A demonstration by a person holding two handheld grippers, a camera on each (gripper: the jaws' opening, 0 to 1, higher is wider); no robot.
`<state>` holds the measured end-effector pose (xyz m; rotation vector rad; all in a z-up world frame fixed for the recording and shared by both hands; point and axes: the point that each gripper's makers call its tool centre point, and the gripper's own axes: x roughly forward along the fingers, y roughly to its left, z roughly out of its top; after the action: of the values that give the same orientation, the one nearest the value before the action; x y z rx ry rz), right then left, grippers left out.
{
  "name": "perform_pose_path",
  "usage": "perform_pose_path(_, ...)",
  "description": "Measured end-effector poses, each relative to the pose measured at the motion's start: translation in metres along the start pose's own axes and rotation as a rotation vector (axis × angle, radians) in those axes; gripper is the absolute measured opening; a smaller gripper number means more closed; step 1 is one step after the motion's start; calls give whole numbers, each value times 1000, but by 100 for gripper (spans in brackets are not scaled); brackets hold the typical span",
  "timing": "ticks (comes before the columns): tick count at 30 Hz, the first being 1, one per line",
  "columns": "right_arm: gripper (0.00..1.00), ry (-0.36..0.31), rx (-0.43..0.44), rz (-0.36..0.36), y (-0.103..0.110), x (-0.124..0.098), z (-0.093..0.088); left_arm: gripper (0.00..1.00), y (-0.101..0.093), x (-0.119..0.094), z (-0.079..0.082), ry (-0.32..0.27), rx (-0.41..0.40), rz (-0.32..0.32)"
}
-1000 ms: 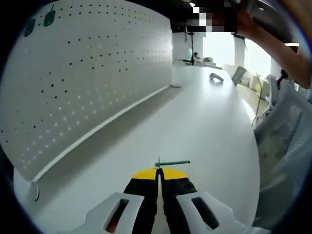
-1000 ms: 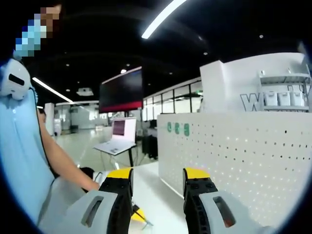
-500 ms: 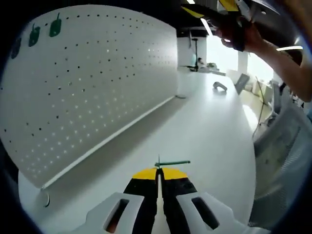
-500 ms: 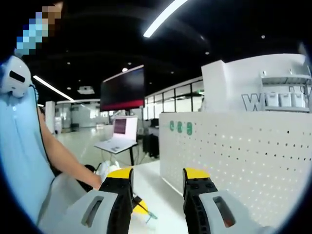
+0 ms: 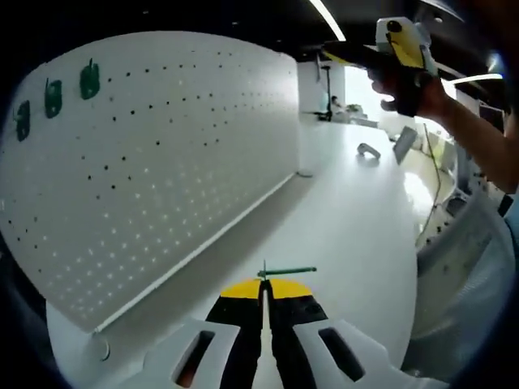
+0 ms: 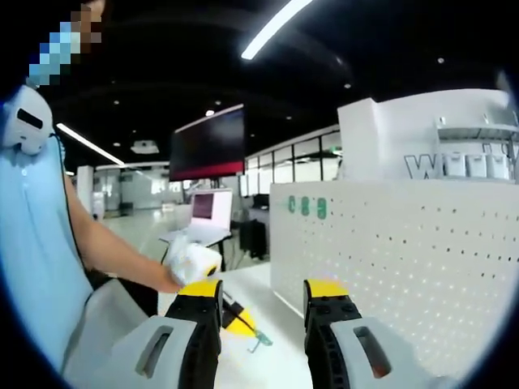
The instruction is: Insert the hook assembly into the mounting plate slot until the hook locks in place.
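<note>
My left gripper [image 5: 263, 285] is shut on a thin green hook [image 5: 285, 271] that sticks out sideways past its yellow tips, above the white table [image 5: 349, 219]. The white pegboard [image 5: 162, 162] stands to its left, apart from the hook, with three green hooks [image 5: 53, 97] mounted near its top corner. In the right gripper view, my right gripper [image 6: 263, 290] stands open with nothing between its jaws. Below them the left gripper [image 6: 238, 322] carries the green hook [image 6: 261, 341], held by a gloved hand [image 6: 190, 259]. The pegboard [image 6: 397, 259] and its mounted green hooks [image 6: 305, 207] are at right.
A hand holds the right gripper [image 5: 403, 47] high over the table's far end. A small grey object [image 5: 369, 150] lies far down the table. A mesh chair [image 5: 462, 267] stands at the right edge. A laptop [image 6: 207, 215] and a dark monitor [image 6: 207, 146] stand behind.
In the right gripper view the left gripper and its hook have risen and come nearer the pegboard. Both cameras have shifted; the right gripper sits lower in the left gripper view.
</note>
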<state>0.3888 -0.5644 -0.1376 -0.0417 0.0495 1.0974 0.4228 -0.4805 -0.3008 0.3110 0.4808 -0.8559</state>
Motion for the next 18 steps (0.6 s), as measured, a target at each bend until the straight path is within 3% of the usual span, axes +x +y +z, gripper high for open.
perform_pose_path(14,38,29,-15,15,19,5,-14,1,-4,-17,36,-7,10,9)
perform_pose_path(18,37,77,-55,7,26,8,-28,1,-6,-20,44,-6,20,15)
